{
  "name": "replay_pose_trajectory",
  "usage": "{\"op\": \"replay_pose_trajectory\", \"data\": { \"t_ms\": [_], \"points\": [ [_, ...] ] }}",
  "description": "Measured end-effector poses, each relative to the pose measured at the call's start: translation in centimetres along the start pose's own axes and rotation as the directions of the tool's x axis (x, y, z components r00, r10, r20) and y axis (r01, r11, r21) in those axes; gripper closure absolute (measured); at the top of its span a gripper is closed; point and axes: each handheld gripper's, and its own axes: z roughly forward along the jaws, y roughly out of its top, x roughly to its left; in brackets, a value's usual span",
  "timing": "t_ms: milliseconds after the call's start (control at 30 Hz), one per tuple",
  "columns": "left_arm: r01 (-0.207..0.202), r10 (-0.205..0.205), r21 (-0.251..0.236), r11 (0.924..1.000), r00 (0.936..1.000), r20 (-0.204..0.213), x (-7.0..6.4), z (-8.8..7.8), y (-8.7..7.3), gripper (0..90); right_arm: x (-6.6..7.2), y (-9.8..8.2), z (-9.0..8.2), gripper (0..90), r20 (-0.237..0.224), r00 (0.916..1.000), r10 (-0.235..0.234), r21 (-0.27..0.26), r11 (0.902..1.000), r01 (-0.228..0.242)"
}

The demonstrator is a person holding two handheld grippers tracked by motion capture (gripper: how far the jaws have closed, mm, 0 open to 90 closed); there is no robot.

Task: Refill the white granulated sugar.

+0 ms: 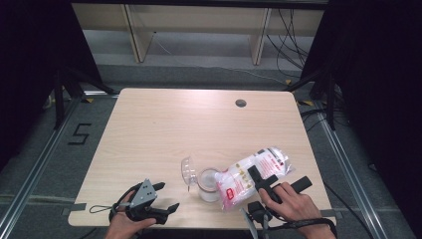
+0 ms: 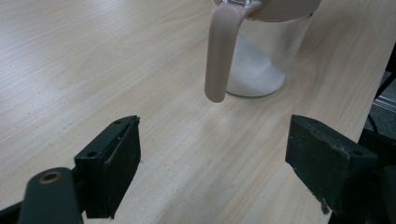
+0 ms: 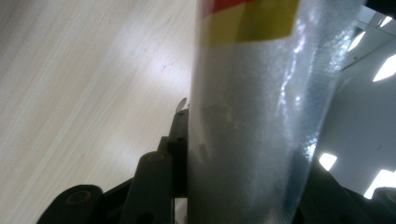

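Note:
A clear jar [image 1: 209,186] with white granules at its bottom [image 2: 257,77] stands near the table's front edge, its lid [image 1: 188,172] flipped open to the left. A beige latch [image 2: 219,56] hangs down the jar's side. A clear bag of white granules [image 1: 249,177] with a red label leans over the jar, its lower end at the jar's mouth. My right gripper [image 1: 278,180] is shut on the bag [image 3: 252,116], one jaw on each side. My left gripper [image 1: 168,195] rests on the table left of the jar, open, with nothing between its fingers [image 2: 116,158].
The wooden table [image 1: 164,129] has a round cable hole [image 1: 241,103] at the back right. Its front edge runs just below both hands. A floor mark "5" [image 1: 79,133] lies to the left, with shelf frames and cables beyond the table.

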Motion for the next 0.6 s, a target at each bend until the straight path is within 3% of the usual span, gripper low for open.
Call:
{"op": "replay_pose_trajectory", "data": {
  "t_ms": [33, 133, 200, 300, 500, 533, 600],
  "points": [
    [0.008, -0.007, -0.007, 0.9999, 1.0, 0.003, -0.06, 0.04, -0.01, 17.8, -0.05, 0.01, 0.0, 67.4, 0.003, 1.0, -0.007, -0.002, 1.0, 0.007],
    [-0.027, 0.027, -0.009, 0.9996, 0.9996, 0.006, 0.16, 0.1, 0.02, 17.8, -0.06, 0.0, -0.03, 67.4, 0.003, 1.0, -0.004, -0.003, 1.0, 0.004],
    [0.003, -0.003, -0.003, 1.0, 1.0, 0.008, -0.02, 0.12, -0.05, 17.8, -0.05, -0.01, 0.0, 67.5, 0.004, 1.0, -0.003, -0.004, 1.0, 0.003],
    [-0.001, 0.001, 0.003, 1.0, 0.9999, 0.011, 0.06, 0.05, 0.01, 17.8, -0.11, -0.13, -0.03, 67.6, -0.004, 0.9997, 0.025, -0.014, 0.9996, -0.025],
    [0.005, -0.005, -0.005, 1.0, 1.0, 0.005, -0.05, 0.1, -0.03, 17.8, -0.03, -0.05, 0.04, 67.8, -0.006, 0.9999, 0.013, -0.014, 0.9998, -0.013],
    [0.001, -0.001, -0.003, 1.0, 1.0, 0.001, -0.01, 0.08, -0.03, 17.9, -0.11, -0.04, 0.13, 67.8, -0.019, 0.9998, -0.005, -0.019, 0.9998, 0.005],
    [0.0, 0.0, 0.001, 1.0, 1.0, 0.009, 0.03, 0.05, -0.01, 17.9, -0.06, -0.09, 0.01, 67.9, -0.002, 0.9998, 0.017, -0.015, 0.9997, -0.017]
  ]
}}
